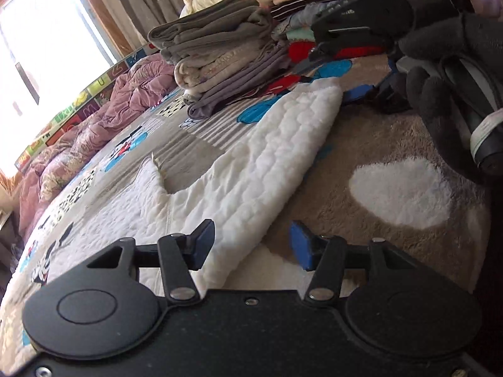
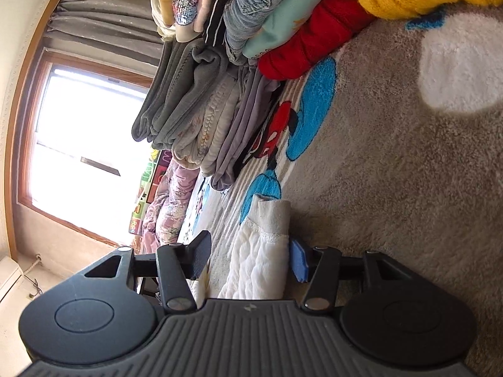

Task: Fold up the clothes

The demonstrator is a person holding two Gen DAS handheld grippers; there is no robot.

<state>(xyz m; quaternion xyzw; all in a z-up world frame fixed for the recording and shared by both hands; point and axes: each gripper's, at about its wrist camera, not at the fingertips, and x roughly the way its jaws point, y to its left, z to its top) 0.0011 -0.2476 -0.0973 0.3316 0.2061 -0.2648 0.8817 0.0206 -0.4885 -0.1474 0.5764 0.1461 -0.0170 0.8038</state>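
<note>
From the left wrist, the left gripper [image 1: 253, 243] hangs wide open over the white quilted garment [image 1: 239, 169], which lies flat on the cartoon-print blanket [image 1: 393, 144]; nothing is held. The right gripper [image 1: 355, 31] shows beyond, its lettering too blurred to read.

From the right wrist, the right gripper [image 2: 250, 257] is parted, the white garment's cuff [image 2: 270, 220] between its fingers, unclamped. Folded stacks [image 2: 201, 119] sit behind.

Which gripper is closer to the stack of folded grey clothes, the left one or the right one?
The right gripper, judging by the left view. It is at the far cuff of the white quilted garment, just short of the stack of folded grey clothes. The left gripper is at the garment's near edge, farther back.
</note>
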